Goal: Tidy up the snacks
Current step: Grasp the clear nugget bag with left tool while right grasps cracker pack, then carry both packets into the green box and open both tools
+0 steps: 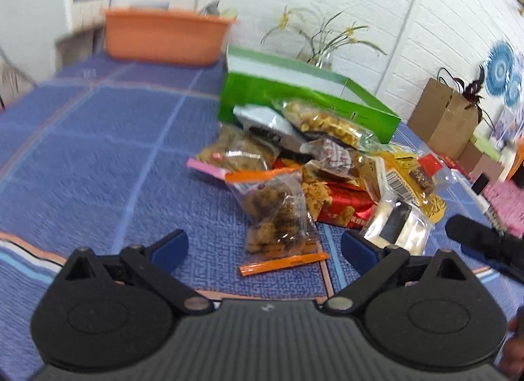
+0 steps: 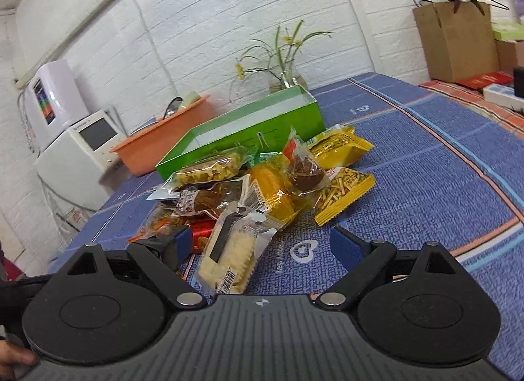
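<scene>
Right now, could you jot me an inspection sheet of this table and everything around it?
Surface: blue patterned tablecloth covers the table.
Job's things: pile of wrapped snacks in front of an open green box; the box looks empty.
Clutter: orange tub, glass vase of flowers, brown paper bag holding a dark plant.
Tongs: left tongs open, holding nothing, facing an orange-edged snack bag; right tongs open around a pale cracker packet, not gripping it.
Cables: nothing seen on the table.
Surroundings: white brick wall, white appliances at the table's end.
</scene>
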Demonstrator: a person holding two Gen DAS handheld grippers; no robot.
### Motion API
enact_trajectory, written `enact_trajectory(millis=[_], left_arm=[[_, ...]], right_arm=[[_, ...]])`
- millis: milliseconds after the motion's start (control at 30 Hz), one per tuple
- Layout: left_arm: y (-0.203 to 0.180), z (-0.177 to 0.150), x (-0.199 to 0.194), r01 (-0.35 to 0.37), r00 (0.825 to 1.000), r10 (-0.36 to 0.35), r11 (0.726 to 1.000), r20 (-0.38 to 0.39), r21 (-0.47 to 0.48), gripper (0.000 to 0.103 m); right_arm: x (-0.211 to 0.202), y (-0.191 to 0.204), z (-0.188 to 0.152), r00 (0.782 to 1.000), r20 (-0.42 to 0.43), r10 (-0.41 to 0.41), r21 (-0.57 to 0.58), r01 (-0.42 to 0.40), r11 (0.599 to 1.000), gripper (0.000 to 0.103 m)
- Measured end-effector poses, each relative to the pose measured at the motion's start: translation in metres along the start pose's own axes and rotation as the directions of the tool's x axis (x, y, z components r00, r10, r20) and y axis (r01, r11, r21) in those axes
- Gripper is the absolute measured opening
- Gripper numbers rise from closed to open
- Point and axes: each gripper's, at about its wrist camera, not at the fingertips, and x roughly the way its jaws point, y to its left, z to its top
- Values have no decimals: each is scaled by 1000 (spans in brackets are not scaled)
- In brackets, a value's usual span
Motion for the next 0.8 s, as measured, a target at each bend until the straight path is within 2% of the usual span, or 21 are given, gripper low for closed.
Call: enact_trajectory(millis=[67, 100, 233, 333, 367, 400, 500, 633, 800], left_arm=[[-1, 3, 5, -13, 1000, 13, 1000, 18, 5, 97], [-2, 5, 10, -20, 1000, 20, 1000, 4, 10, 97], [-11, 6, 19, -28, 1000, 28, 998, 8, 65, 97], [-23, -1, 23, -51, 998, 48, 988, 28, 147, 95], [-26, -3, 24, -60, 998, 54, 982, 40, 181, 81], [-31, -5, 24, -60, 998, 51, 975, 47, 214, 48], [-33, -7, 20, -48, 998, 38, 973, 50, 224, 46], [-26, -5, 8, -13, 999, 7, 988, 36, 154, 44], [-23, -2, -15, 26, 998, -31, 996, 62, 84, 44]], right_arm=[[7, -2, -1, 1000, -6, 0, 39, 0, 999, 103], [12, -3, 0, 1000, -19, 5, 62, -3, 998, 103], [38, -6, 1, 992, -106, 67, 166, -48, 985, 103], [47, 3, 1, 985, -131, 111, 118, -96, 988, 103], [52, 6, 1, 979, -165, 123, 85, -110, 990, 57], [55, 6, -1, 970, -191, 149, 77, -136, 988, 58], [51, 6, -2, 952, -211, 221, 74, -210, 975, 51], [34, 11, 4, 946, -189, 264, -6, -270, 963, 36], [24, 9, 16, 931, -168, 323, -32, -333, 942, 34]])
